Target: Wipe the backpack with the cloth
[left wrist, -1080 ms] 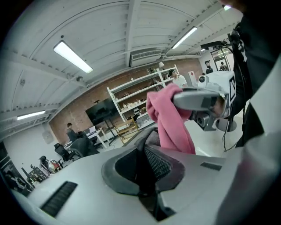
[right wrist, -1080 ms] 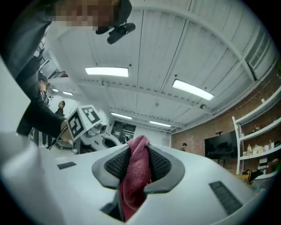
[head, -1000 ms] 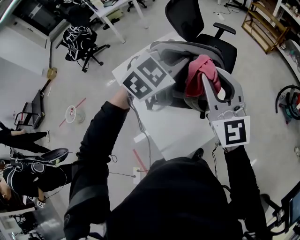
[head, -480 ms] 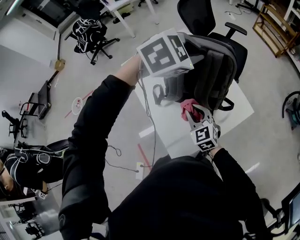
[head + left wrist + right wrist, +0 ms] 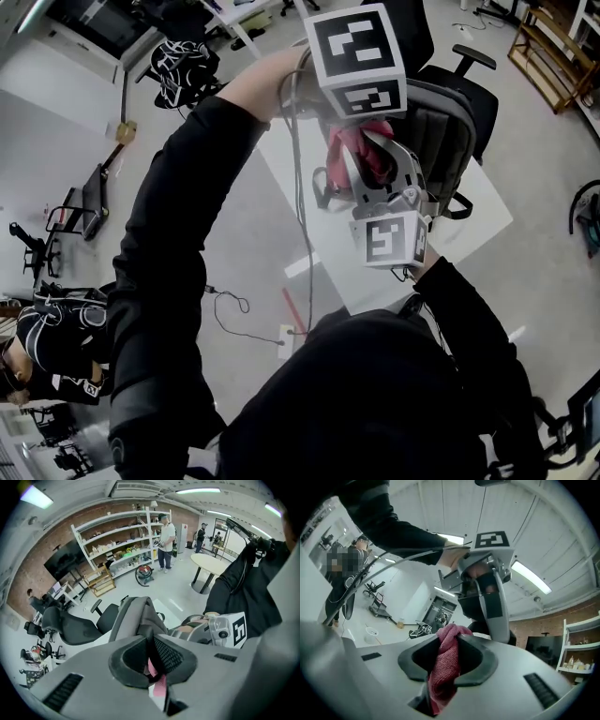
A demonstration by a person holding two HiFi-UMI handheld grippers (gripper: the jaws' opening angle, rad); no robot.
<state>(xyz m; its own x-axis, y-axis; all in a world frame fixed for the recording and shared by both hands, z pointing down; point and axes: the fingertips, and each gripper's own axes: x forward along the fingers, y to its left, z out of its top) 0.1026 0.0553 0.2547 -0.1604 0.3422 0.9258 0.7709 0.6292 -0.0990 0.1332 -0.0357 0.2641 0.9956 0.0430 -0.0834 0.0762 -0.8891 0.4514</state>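
Observation:
A grey backpack (image 5: 441,122) stands upright on a white table (image 5: 473,225). My left gripper (image 5: 152,660) comes down from above and is shut on the backpack's top strap (image 5: 140,620); in the head view its marker cube (image 5: 358,56) hides the jaws. My right gripper (image 5: 364,155) is shut on a bunched pink-red cloth (image 5: 443,667). It holds that cloth (image 5: 361,150) at the backpack's upper front, just below the left gripper. Whether the cloth touches the fabric is hidden. The left gripper's body (image 5: 487,592) fills the middle of the right gripper view.
A black office chair (image 5: 412,33) stands behind the table. Cables trail over the floor (image 5: 244,309) to the left. White shelves (image 5: 122,545), a round table (image 5: 211,564) and standing people are farther back in the room.
The right gripper dropped with the cloth to the backpack's lower front, then rose again to just under the left gripper. The left gripper tilted and kept its hold.

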